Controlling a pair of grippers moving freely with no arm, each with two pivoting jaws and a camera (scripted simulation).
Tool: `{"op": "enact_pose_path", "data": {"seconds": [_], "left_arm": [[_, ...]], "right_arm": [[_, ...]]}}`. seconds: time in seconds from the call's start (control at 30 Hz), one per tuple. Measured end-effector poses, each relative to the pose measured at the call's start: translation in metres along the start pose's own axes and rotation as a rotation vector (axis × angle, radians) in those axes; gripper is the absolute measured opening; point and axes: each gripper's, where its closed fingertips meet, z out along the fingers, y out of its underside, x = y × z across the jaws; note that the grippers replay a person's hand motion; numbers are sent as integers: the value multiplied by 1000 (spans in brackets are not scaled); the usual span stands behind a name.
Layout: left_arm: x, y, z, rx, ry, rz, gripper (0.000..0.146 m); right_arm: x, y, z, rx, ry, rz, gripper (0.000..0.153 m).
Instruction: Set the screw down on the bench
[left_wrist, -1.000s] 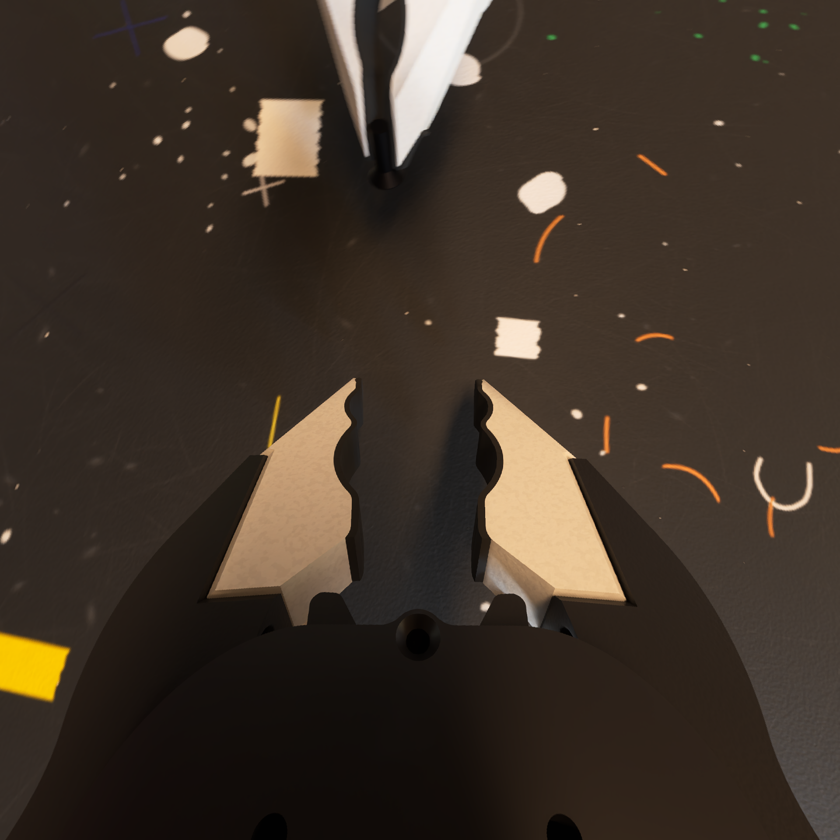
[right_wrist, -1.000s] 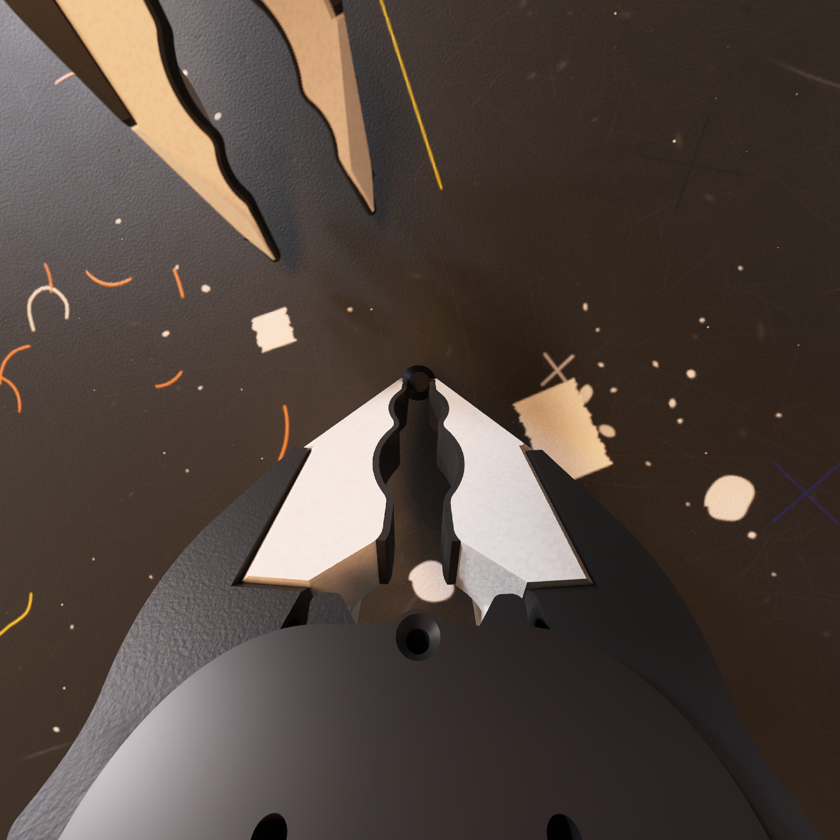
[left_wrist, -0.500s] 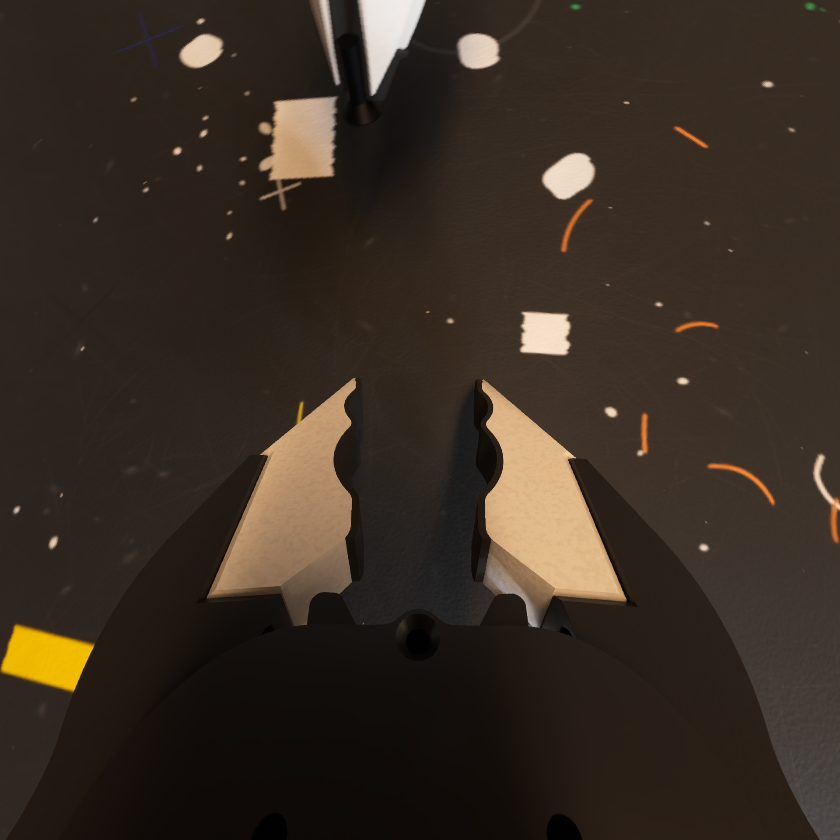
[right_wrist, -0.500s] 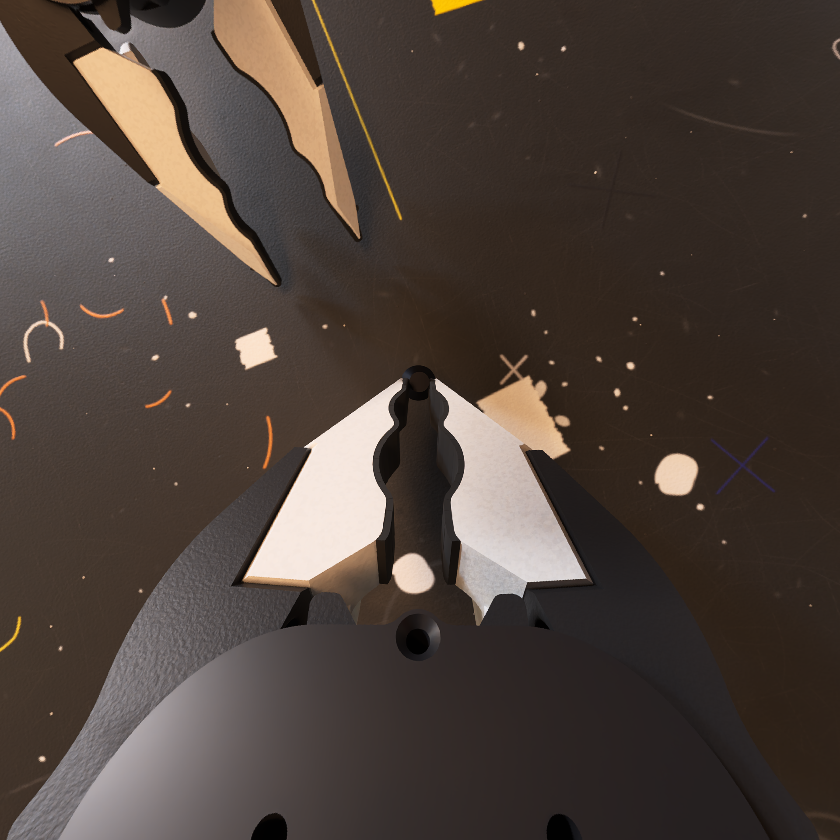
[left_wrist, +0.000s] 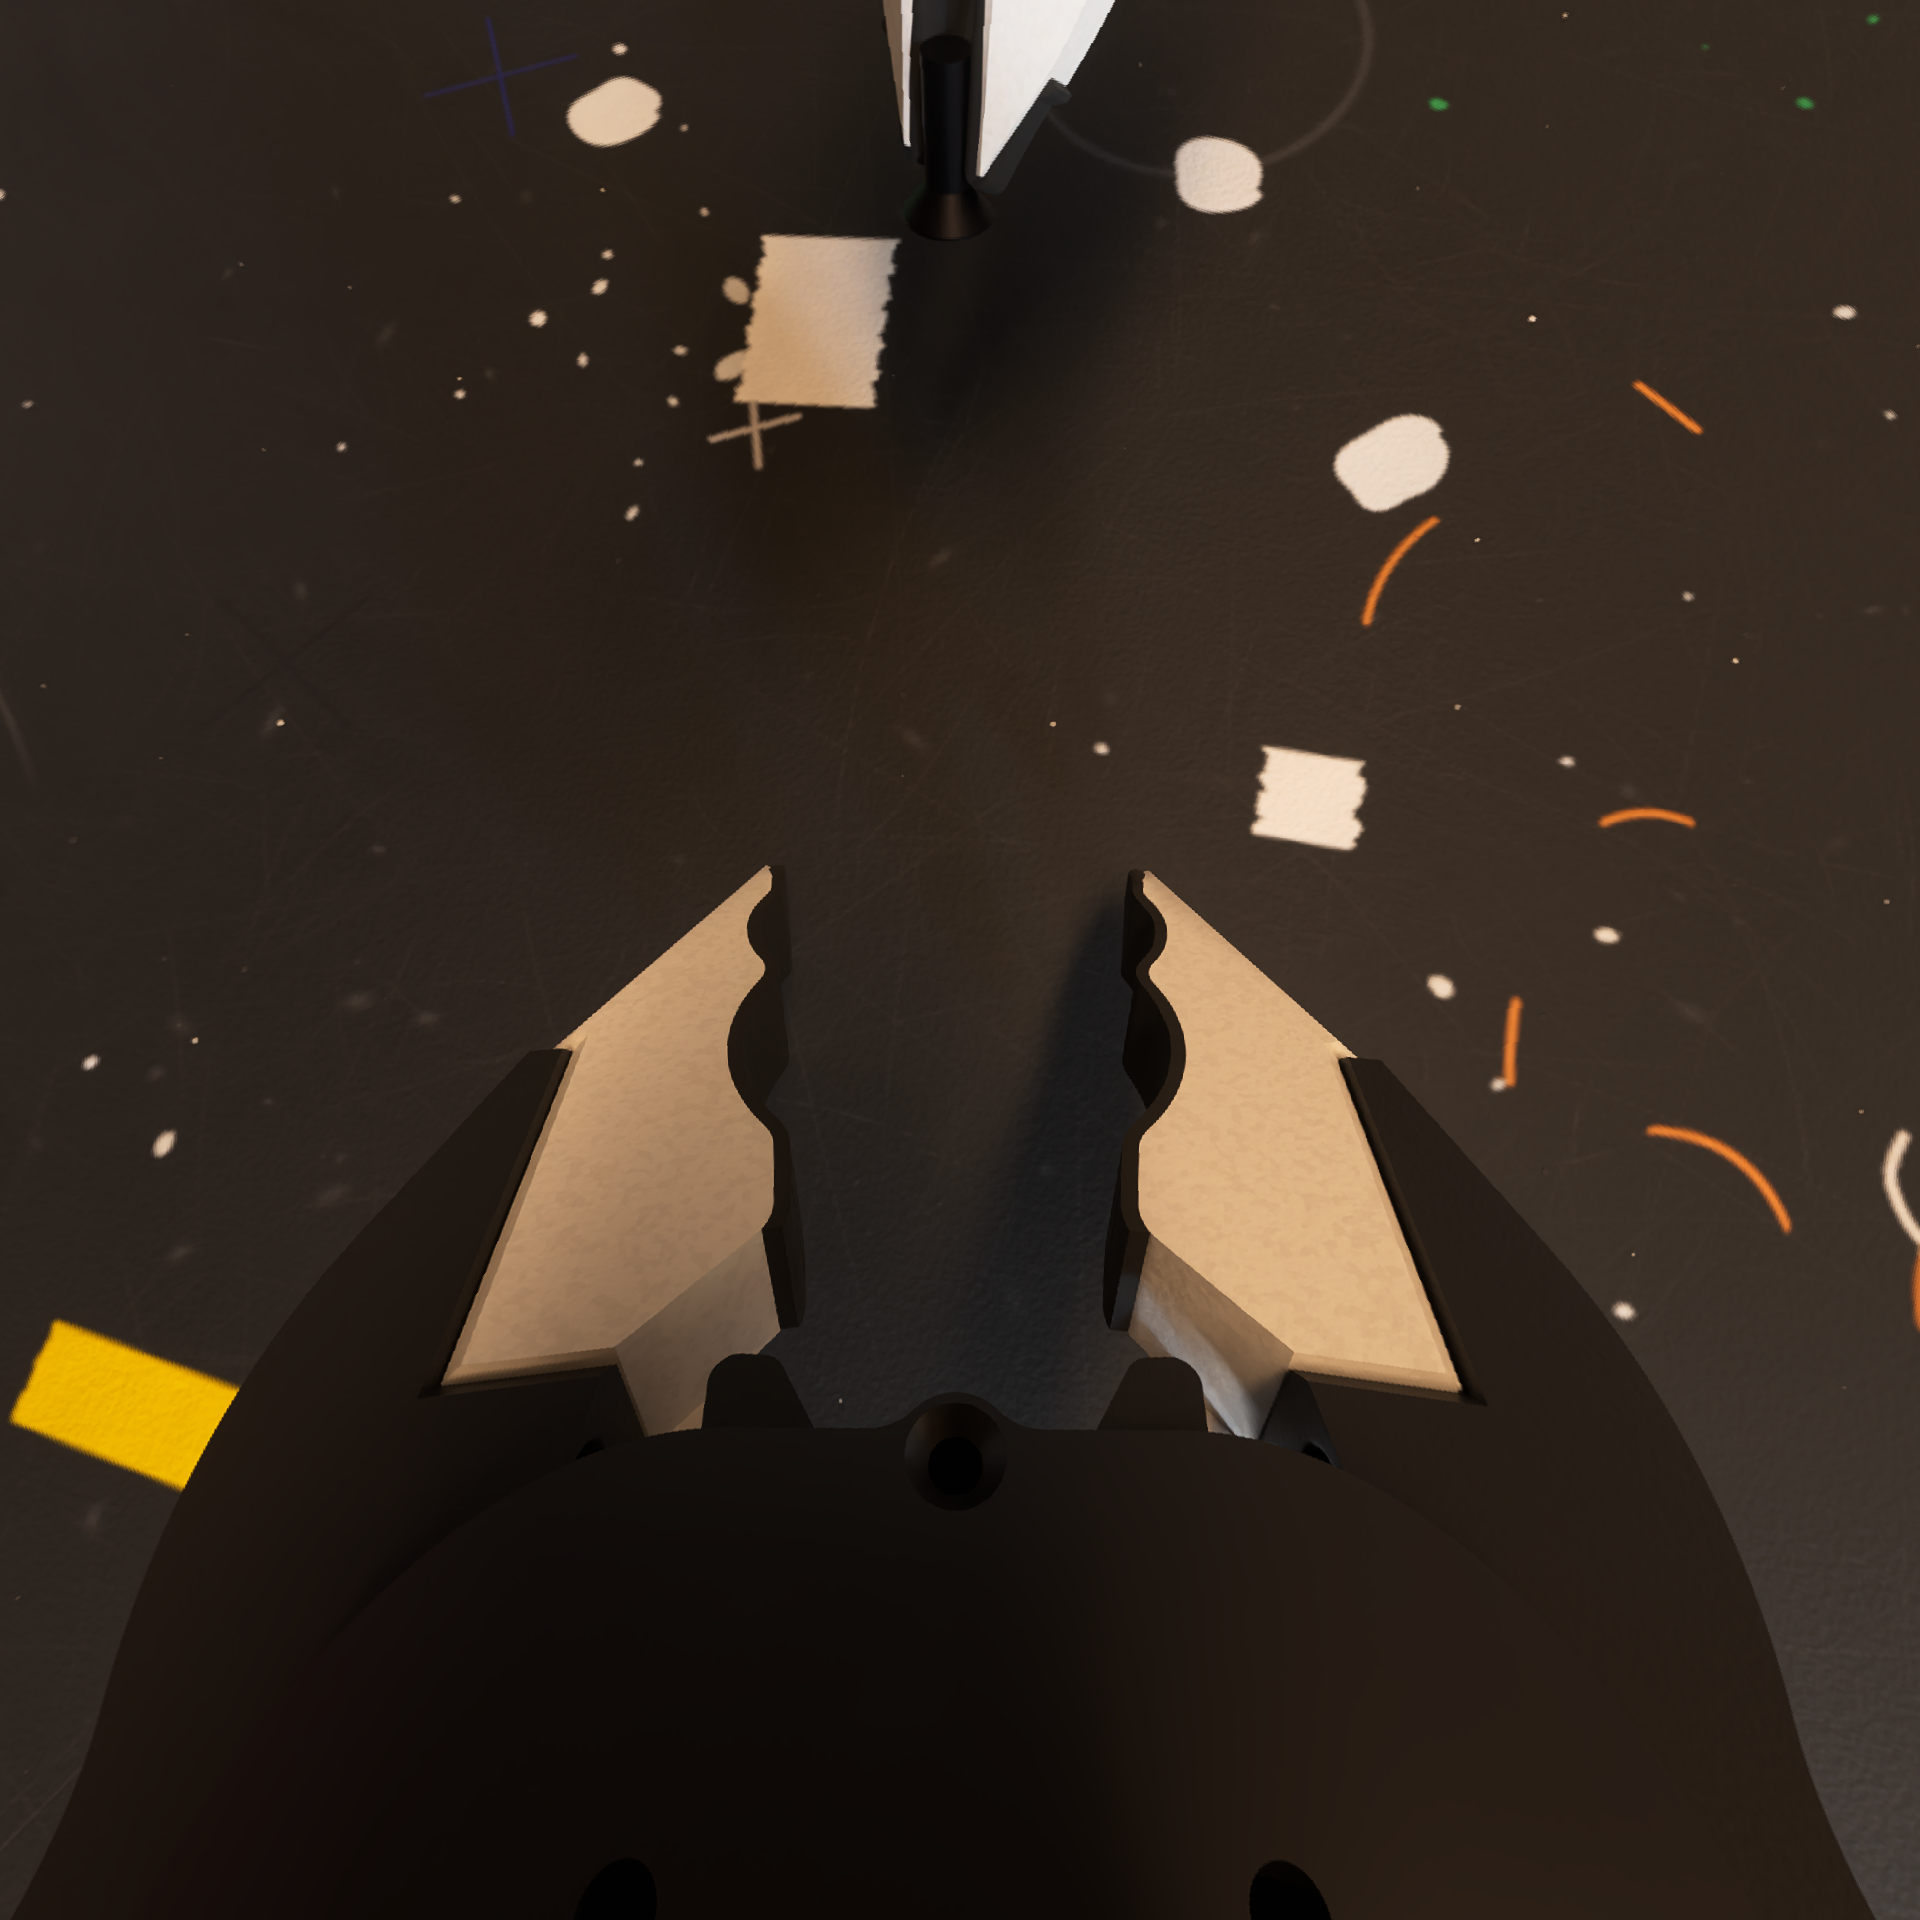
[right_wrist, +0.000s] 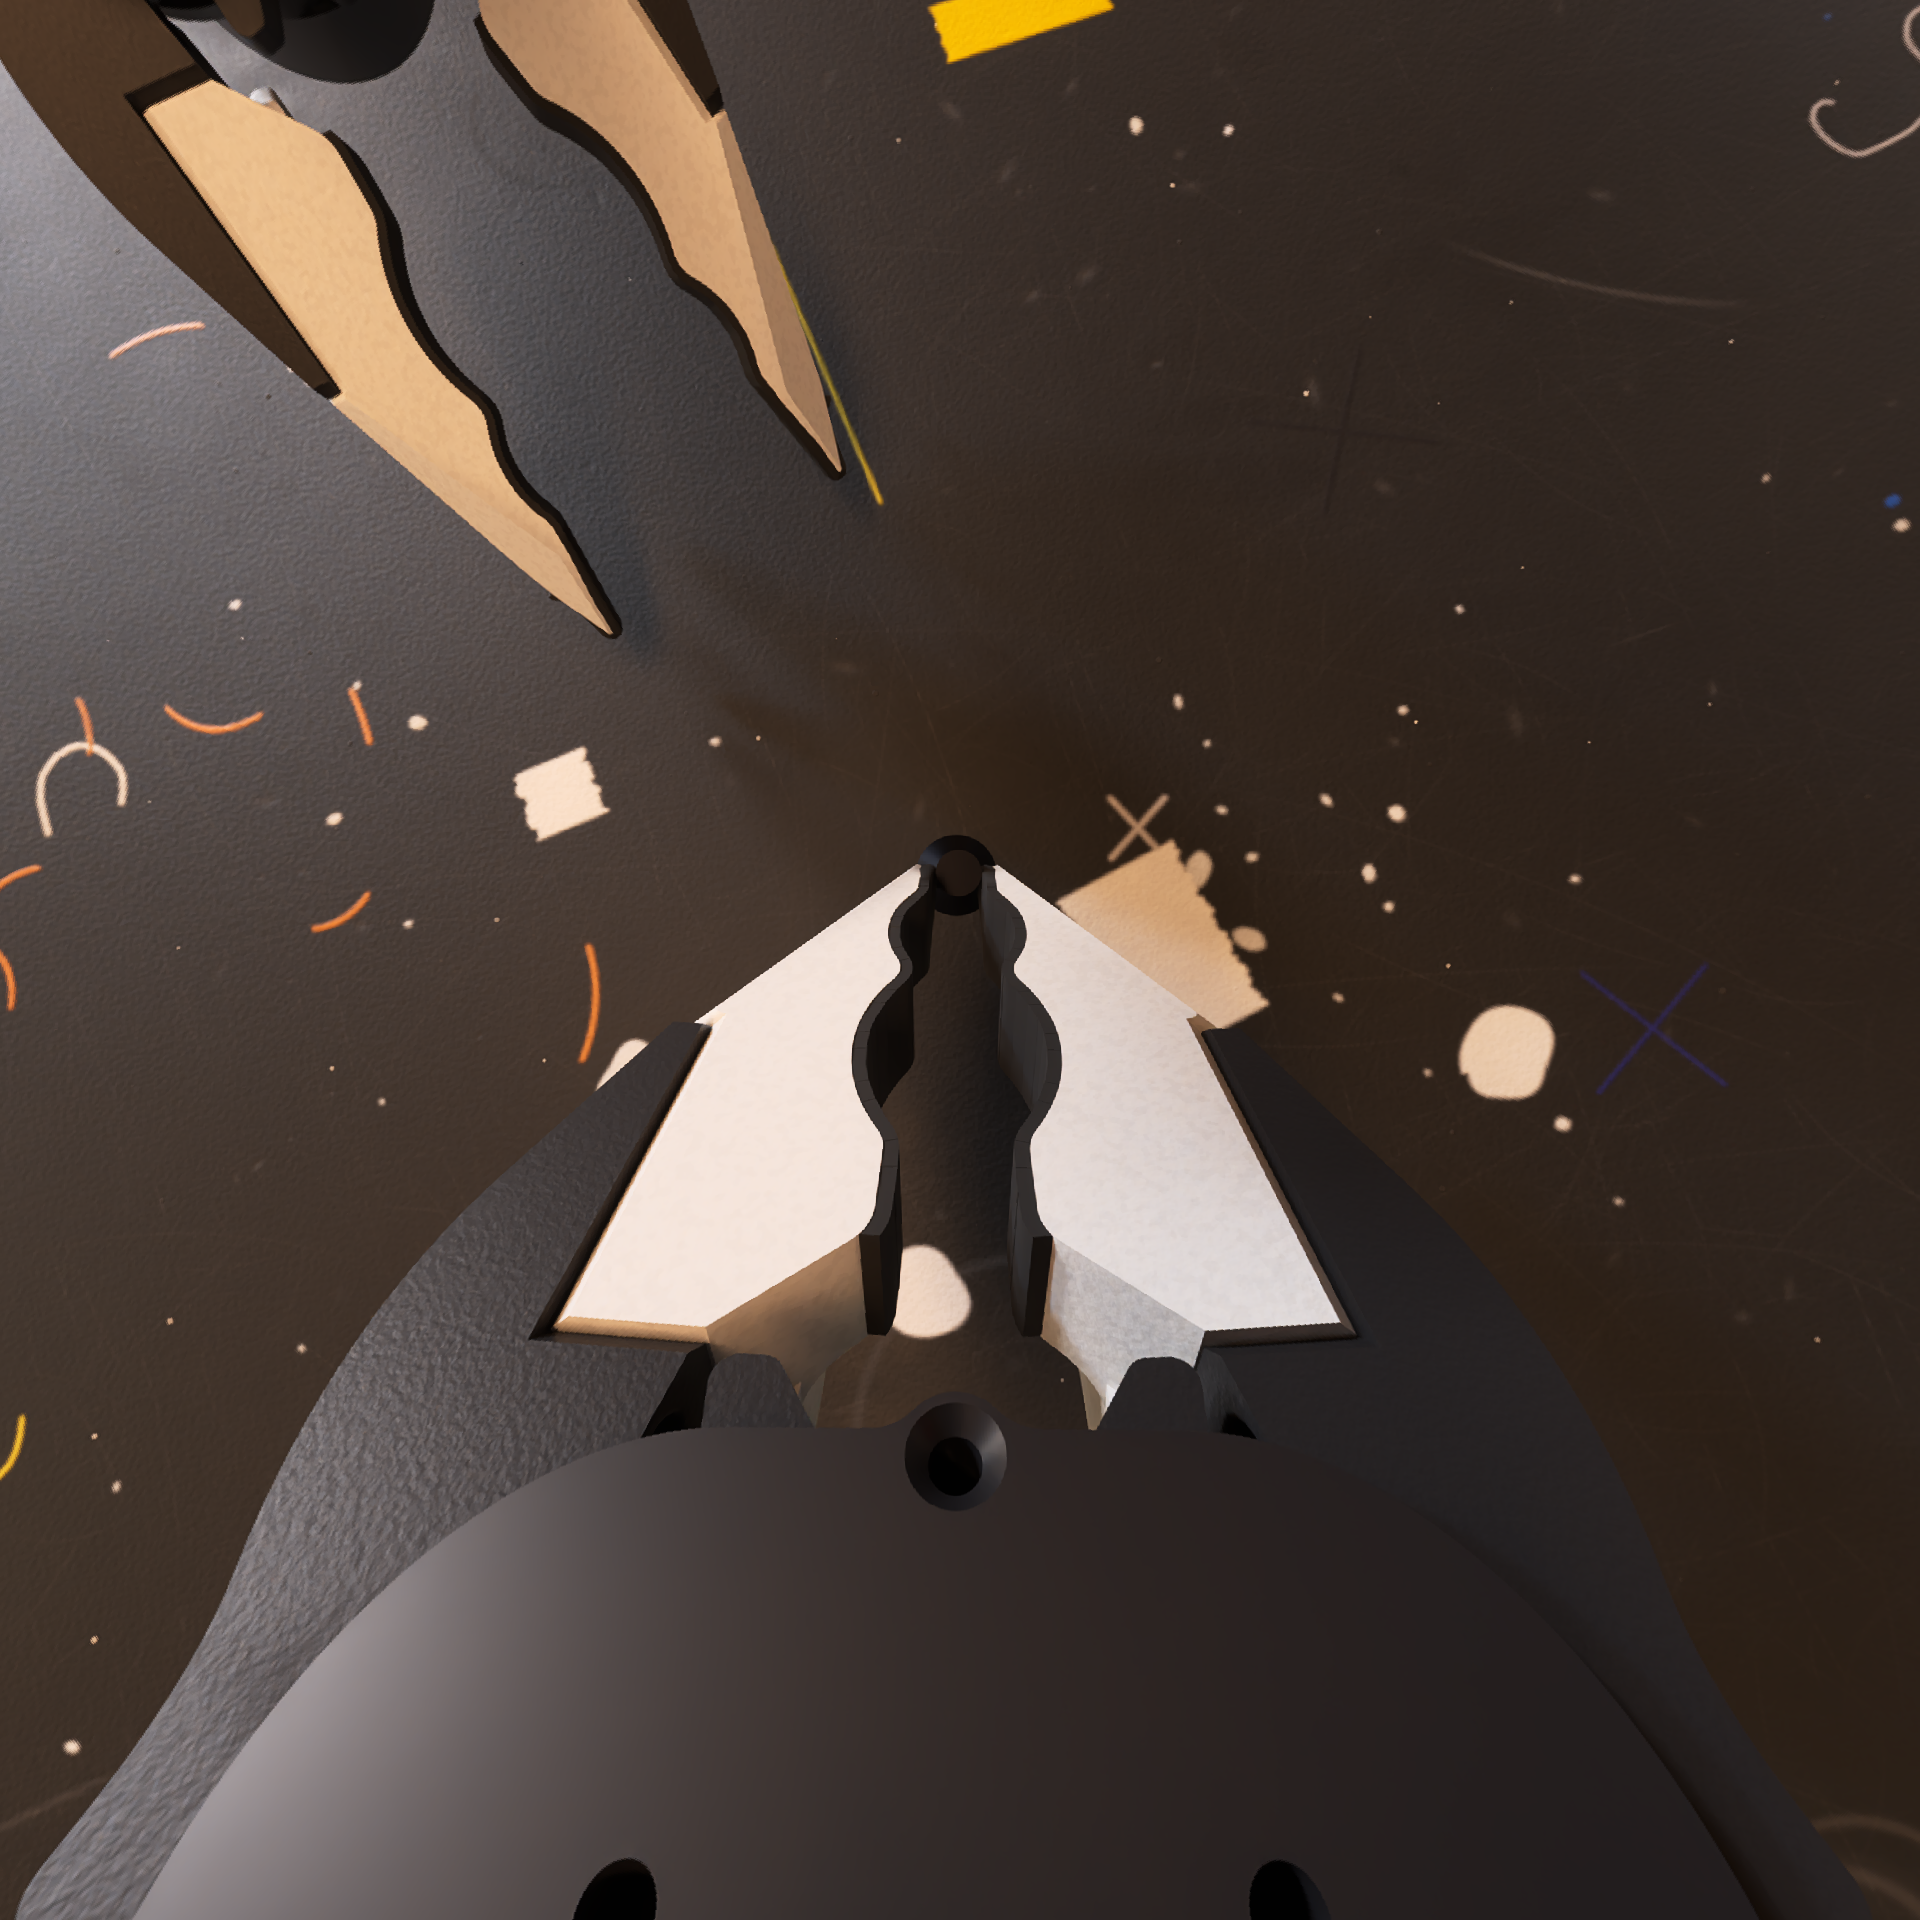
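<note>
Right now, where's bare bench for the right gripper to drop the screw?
Nothing lies on the bench itself; its marks are flat. The right gripper is shut on the screw. Open stretches: directly ahead of the screw, between the torn cream tape patch and the small cream square, and all the far right. Crowded only upper left, where the open left gripper hangs.

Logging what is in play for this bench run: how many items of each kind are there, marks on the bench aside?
Gripper: 2, the left gripper open and empty, the right gripper shut on the screw.
Screw: 1, black.
Bench: 1, dark.
Total: 4.
</note>
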Motion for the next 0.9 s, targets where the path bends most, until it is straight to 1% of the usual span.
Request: {"op": "enact_pose_path", "data": {"seconds": [0.9], "left_arm": [[-1,8,-1,-18,-5,50,63]], "right_arm": [[-9,-2,10,-15,-24,-26,8]]}}
